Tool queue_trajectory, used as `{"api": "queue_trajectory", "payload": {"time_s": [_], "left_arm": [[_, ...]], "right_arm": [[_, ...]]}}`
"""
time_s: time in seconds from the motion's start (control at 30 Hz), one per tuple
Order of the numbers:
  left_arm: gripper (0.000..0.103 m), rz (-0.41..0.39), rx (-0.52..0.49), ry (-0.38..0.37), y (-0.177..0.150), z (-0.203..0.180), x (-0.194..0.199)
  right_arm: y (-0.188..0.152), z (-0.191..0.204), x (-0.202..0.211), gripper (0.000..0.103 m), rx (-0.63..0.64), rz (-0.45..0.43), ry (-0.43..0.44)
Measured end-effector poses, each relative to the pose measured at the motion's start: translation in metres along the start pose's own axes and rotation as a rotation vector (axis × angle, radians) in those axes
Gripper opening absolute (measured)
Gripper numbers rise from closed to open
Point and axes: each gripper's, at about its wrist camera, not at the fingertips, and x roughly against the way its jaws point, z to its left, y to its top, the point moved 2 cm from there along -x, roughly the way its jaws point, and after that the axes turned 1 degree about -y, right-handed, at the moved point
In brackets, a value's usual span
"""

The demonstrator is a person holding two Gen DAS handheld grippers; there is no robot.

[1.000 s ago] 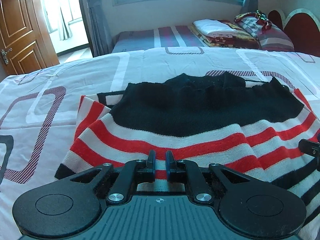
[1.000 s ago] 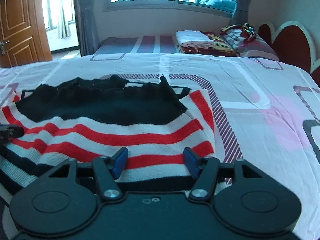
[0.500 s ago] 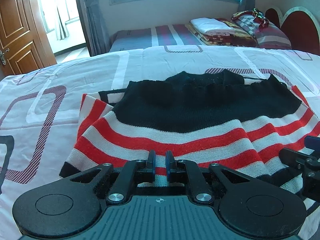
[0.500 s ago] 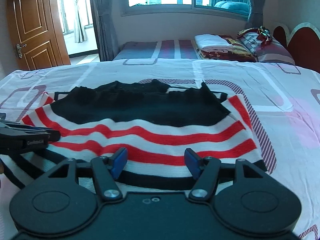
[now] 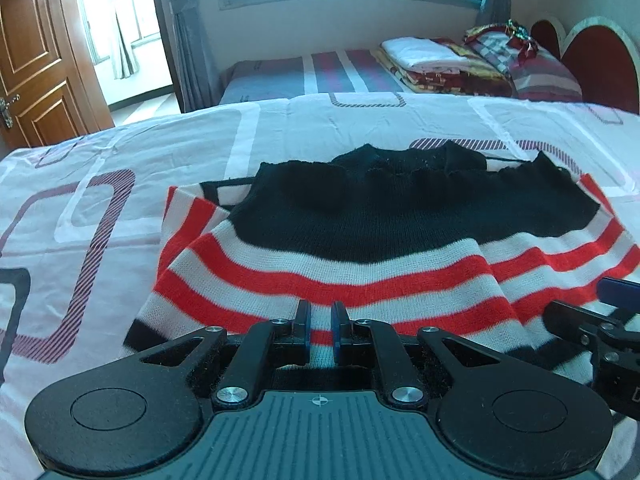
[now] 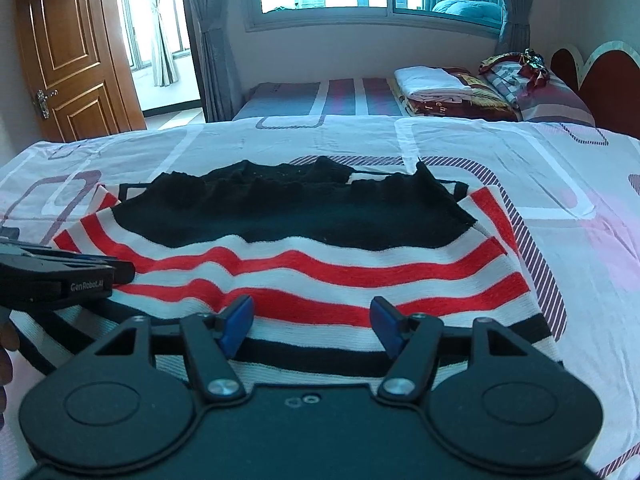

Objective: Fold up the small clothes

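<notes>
A small knit sweater (image 5: 360,248), black at the top with red, white and black stripes below, lies on the bed; it also shows in the right wrist view (image 6: 320,256). My left gripper (image 5: 320,330) is shut on the sweater's near striped hem, left of middle. My right gripper (image 6: 312,320) is open, its blue pads either side of the hem on the sweater's right part, just above the cloth. Each gripper shows at the edge of the other's view.
The bed sheet (image 5: 120,168) is white and pink with rectangle patterns. A second bed (image 6: 320,96) with folded blankets (image 6: 440,88) stands behind. A wooden door (image 6: 68,52) is at the far left, a red headboard (image 6: 600,76) at the right.
Both grippers have pulled back and risen a little, and the sweater's near hem has come up with the left gripper. The right gripper stays open and has shifted towards the left one.
</notes>
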Motion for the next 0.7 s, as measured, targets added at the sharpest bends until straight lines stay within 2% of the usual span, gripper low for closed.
{"api": "queue_trajectory", "payload": {"time_s": [0.07,0.23,0.37,0.5,0.63,0.7], "left_arm": [[0.01,-0.006,0.022,-0.007,-0.009,0.005,0.006],[0.01,-0.044,-0.023,0.017,-0.029,0.006,0.012],[0.01,-0.048,-0.04,0.026,-0.033,0.013,0.017],[0.01,-0.038,0.027,0.058,-0.041,0.035,0.03],[0.01,-0.03,0.054,0.064,-0.05,0.043,0.027],[0.01,-0.04,0.044,0.07,-0.054,0.043,0.026]], "right_arm": [[0.0,0.003,0.003,0.064,-0.008,-0.01,0.024],[-0.011,0.014,0.005,0.063,0.027,0.014,0.047],[-0.025,0.011,0.0,0.068,0.083,0.023,0.017],[-0.025,-0.002,0.011,0.068,0.074,0.031,-0.017],[-0.025,-0.009,0.028,0.064,0.029,0.0,-0.008],[-0.036,-0.01,0.017,0.063,0.059,0.054,-0.033]]}}
